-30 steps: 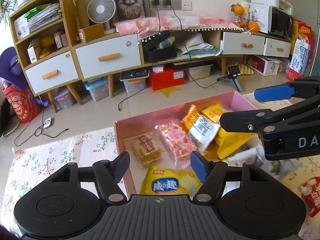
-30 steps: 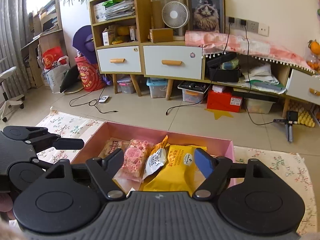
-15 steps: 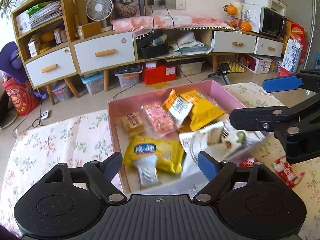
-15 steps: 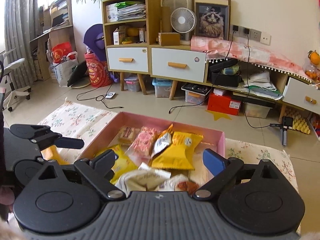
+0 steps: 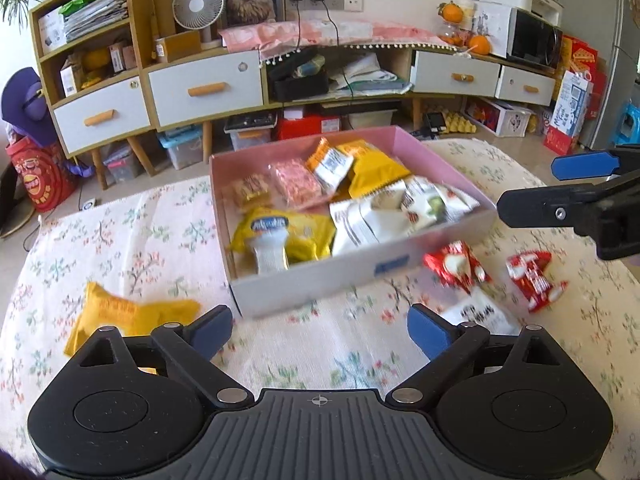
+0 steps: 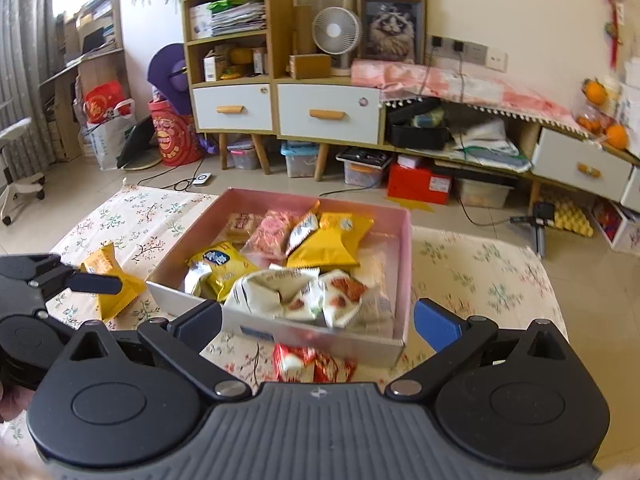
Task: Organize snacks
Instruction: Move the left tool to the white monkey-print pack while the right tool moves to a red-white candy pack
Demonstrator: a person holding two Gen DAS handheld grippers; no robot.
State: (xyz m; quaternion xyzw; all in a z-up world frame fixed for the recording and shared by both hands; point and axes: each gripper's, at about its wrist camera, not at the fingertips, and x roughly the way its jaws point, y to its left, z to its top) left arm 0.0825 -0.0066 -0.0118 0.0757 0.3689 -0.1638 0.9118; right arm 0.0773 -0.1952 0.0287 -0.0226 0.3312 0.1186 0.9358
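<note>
Mid-frame, pink box [image 5: 360,276] approx. full; I hold left gripper [image 5: 320,326] and right gripper [image 6: 318,320] just opened wide, empty. Yellow pack [image 5: 128,316] lower left, red packs [image 5: 456,266] right still outside.

A home living room: drawered sideboard [image 6: 288,114], desk fan [image 6: 334,32], framed cat picture [image 6: 390,26], microwave [image 5: 534,38].

Both tongs same build. Left tongs [image 5: 319,328]: matte black plastic, ribbed grey-black centre plate with a small white crosshair mark, two round black discs either side, triangular cut-outs in the linkage arms, silver pivot screws, blue pads on the fingertips [image 5: 429,330]. Right tongs [image 6: 318,320]: identical black body, same crosshair, silver screws, one pad reads blue, the other dark in shadow. No cables visible. No sleeves in view.
</note>
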